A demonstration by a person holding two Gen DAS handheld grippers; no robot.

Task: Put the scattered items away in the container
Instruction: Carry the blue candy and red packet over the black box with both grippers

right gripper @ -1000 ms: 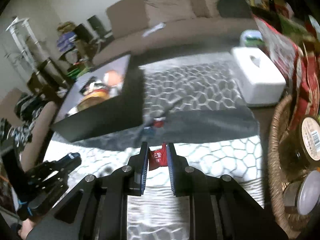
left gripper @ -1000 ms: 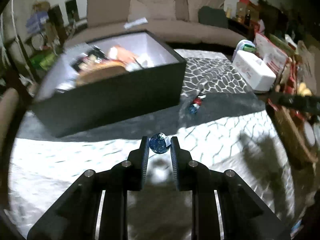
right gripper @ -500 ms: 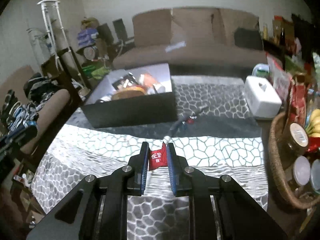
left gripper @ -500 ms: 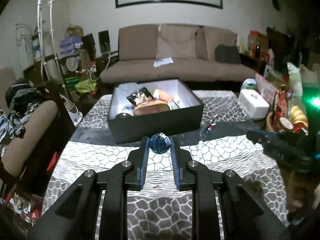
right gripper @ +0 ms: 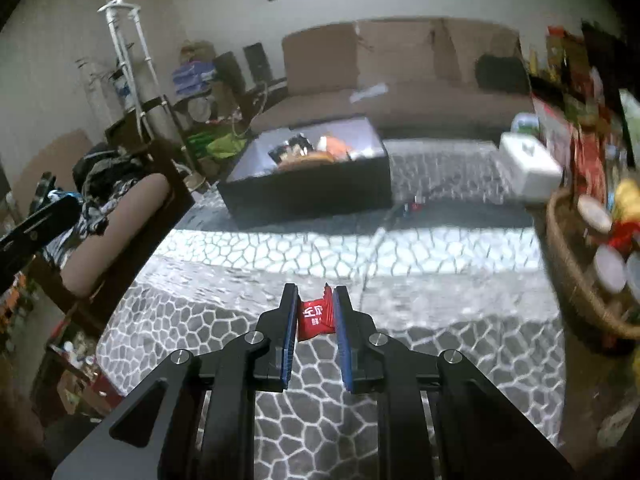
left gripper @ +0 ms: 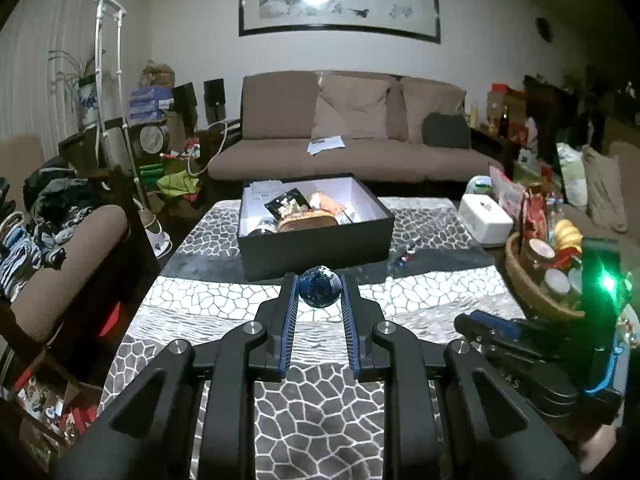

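From the left wrist camera, the left gripper has its jaws drawn in on a dark blue marbled ball, which sits right at the fingertips, pinched between the two blue-edged pads and touching both. Gripper and ball are held above a table covered in a grey-and-white pebble-pattern cloth. Farther along the table stands the black box, open at the top, white inside, already holding snack packets and other items. The ball is on the near side of the box and apart from it. Just to the right of the box, a small red-and-blue wrapped item lies on the cloth. At the table's right edge are a white tissue box and a wicker basket filled with jars and packets. The right gripper's body, with a green light glowing on it, shows at the lower right. A brown sofa stands against the far wall.

From the right wrist camera, which is somewhat blurred, the right gripper pinches a red candy wrapper with white lettering. The wrapper stands between the pads near the tips, its crimped upper end poking up just past them, and both pads press on it. It is held above the patterned cloth, well short of the black box, which sits farther back and slightly to the left. The basket lies at the right edge, and part of the left gripper shows at the far left.
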